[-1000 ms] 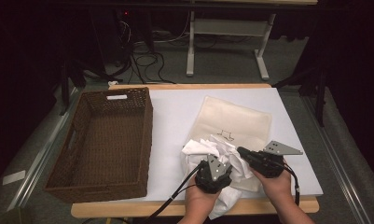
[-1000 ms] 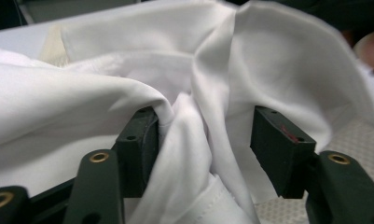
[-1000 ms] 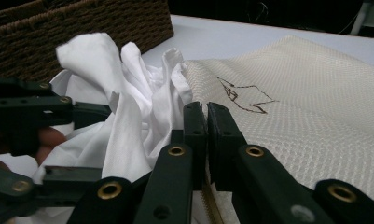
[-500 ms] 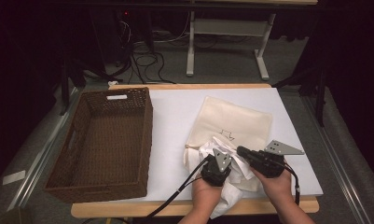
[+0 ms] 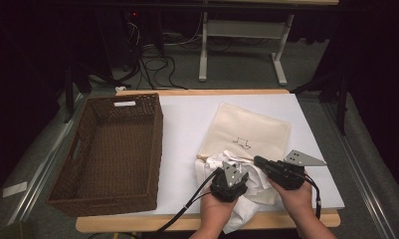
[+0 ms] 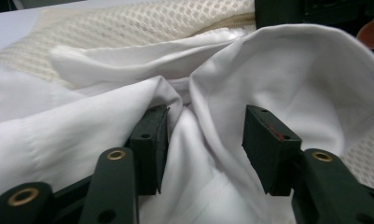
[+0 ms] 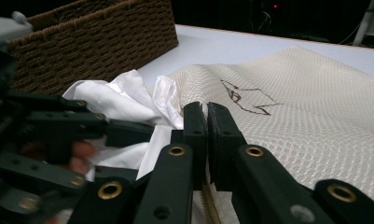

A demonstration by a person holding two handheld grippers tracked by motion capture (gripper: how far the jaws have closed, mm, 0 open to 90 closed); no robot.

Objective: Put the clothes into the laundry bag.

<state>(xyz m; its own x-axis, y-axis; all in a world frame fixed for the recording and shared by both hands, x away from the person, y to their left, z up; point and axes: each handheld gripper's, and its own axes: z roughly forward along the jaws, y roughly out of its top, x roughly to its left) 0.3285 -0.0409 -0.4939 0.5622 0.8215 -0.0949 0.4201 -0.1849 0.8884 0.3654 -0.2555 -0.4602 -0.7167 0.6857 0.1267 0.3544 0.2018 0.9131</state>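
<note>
High view: the crumpled white cloth garment lies at the near edge of the white-topped table, half tucked into the mouth of the cream mesh zip bag. The left gripper sits on the garment, hiding its middle; the right gripper is at the bag's edge. A brown woven wicker basket stands well apart on the left.

Left gripper view: the left gripper has just been opening; its 2 jaws stand apart with white folds loose between them.

Right gripper view: the right gripper is clenched on the bag's zip edge, its lower part cut off.
</note>
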